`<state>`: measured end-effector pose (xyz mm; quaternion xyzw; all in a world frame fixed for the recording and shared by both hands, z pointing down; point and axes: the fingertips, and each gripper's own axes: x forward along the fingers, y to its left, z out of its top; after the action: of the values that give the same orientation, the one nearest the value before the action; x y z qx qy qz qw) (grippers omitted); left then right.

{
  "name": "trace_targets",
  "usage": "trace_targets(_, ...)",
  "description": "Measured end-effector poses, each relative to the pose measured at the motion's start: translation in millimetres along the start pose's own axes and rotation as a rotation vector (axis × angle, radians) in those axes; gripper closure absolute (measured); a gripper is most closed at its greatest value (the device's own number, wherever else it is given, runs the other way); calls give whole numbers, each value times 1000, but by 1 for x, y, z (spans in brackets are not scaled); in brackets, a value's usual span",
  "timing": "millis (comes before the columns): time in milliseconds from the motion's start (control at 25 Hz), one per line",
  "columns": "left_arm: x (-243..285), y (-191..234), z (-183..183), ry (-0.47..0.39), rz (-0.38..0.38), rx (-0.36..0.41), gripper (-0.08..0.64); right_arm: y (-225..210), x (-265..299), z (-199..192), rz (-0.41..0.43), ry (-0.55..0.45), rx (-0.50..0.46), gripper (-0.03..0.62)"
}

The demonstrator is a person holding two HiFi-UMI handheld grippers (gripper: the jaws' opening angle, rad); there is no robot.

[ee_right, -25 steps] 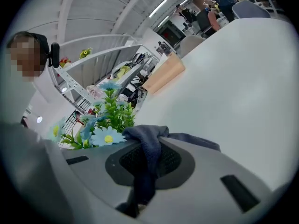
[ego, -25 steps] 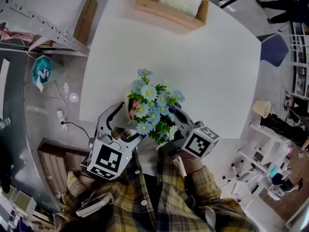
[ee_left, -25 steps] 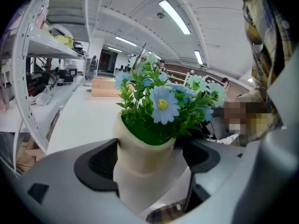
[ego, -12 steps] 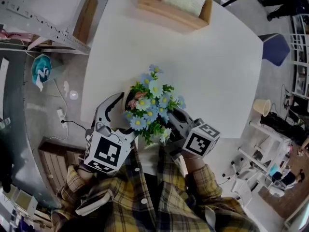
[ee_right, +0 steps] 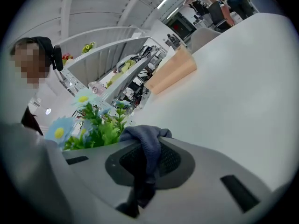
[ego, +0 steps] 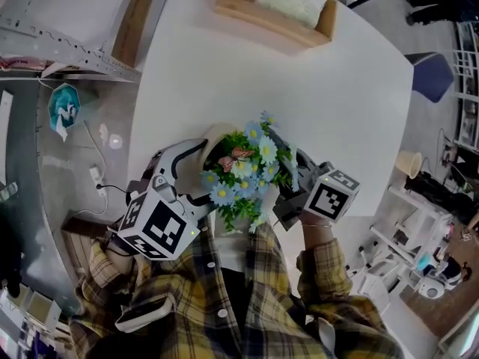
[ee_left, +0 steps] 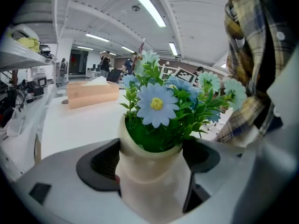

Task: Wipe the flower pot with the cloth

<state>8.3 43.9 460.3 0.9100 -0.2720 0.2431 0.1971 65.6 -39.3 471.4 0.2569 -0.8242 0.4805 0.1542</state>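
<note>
Two tools share one job here. The white tabletop (ego: 314, 96) lies mostly bare, with only a wooden box (ego: 273, 10) at its far end, so there is wide room ahead. The tight side is the near edge, where the flower pot (ee_left: 149, 171) is held close against the person's plaid shirt (ego: 224, 298). Whether its base rests on the tabletop cannot be told. The left tongs (ee_left: 150, 164) are clenched on the pot's pale neck just under the rim, one pad on each side, with blue flowers (ee_left: 156, 104) spilling above. The right tongs (ee_right: 145, 169) are pinched on the dark grey cloth (ee_right: 145, 141), a fold bulging above the jaws, just beside the foliage. To wipe well, I judge the cloth's loose fold — not the hard jaw — should meet the pot wall below the leaves, while the left grip turns the pot to offer fresh sides. Moving the pair out over the tabletop would give elbow room, and a landing place should the pot slip.
</note>
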Motion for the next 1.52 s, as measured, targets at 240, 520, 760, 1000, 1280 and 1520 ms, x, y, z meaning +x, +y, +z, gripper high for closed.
trace_targets(240,1,2,1,41,-153,110,141,3,23,14,119,174,-122,569)
trace_targets(520,-1,11,4,129,-347,257,141,11,41,22,295,375,-197,569)
trace_targets(760,3,16,5,153,-465,338,141,19,65,27,366,520,-295,569)
trace_targets(1000,2,20,8,120,-440,311,141,20,67,32,368,524,-294,569)
trace_targets(1280,-20,29,10,-96,-165,61,143,13,62,37,316,420,-251,569)
trace_targets(1520,-49,26,7,-200,87,-95,143,6,50,36,222,309,-233,569)
